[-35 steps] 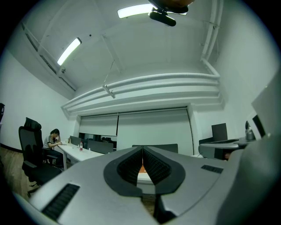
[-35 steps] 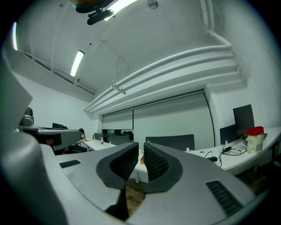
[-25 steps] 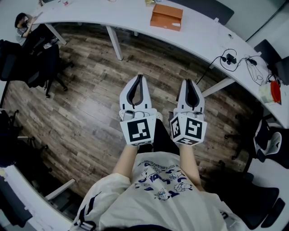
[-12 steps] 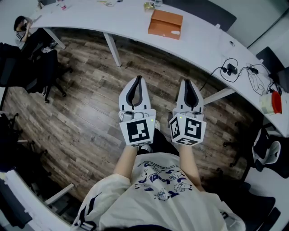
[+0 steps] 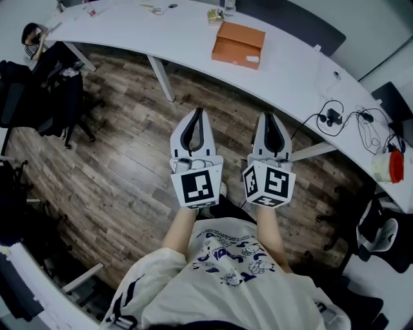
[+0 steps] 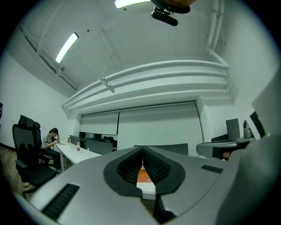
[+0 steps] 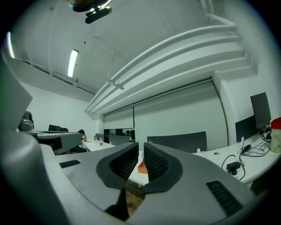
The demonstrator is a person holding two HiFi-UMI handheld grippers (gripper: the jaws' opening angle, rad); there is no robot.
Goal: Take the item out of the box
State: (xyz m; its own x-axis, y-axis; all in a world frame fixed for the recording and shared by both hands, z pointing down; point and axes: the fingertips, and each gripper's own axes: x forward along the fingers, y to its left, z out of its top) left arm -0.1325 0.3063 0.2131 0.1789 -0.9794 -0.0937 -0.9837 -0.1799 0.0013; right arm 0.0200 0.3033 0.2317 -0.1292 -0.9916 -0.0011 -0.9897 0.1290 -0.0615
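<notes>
An orange box [image 5: 239,45] lies closed on the curved white table [image 5: 290,71], ahead of both grippers. My left gripper [image 5: 198,111] is held level over the wooden floor, short of the table, with its jaws shut and empty. Beside it my right gripper [image 5: 269,115] points the same way, also empty. In the left gripper view the left gripper [image 6: 142,149] has its tips meeting, with the box [image 6: 142,175] showing below them. In the right gripper view the right gripper [image 7: 139,144] keeps a narrow gap, and the box [image 7: 142,167] shows through it.
Cables and a small webcam [image 5: 332,82] lie on the table to the right, near a red-and-white container [image 5: 389,166]. A bottle [image 5: 227,6] stands behind the box. Black office chairs [image 5: 58,84] and a seated person [image 5: 32,32] are at the far left. A table leg [image 5: 161,71] stands ahead.
Both grippers have moved forward together toward the table. The orange box and the table edge sit lower and closer in the head view. The jaws look unchanged.
</notes>
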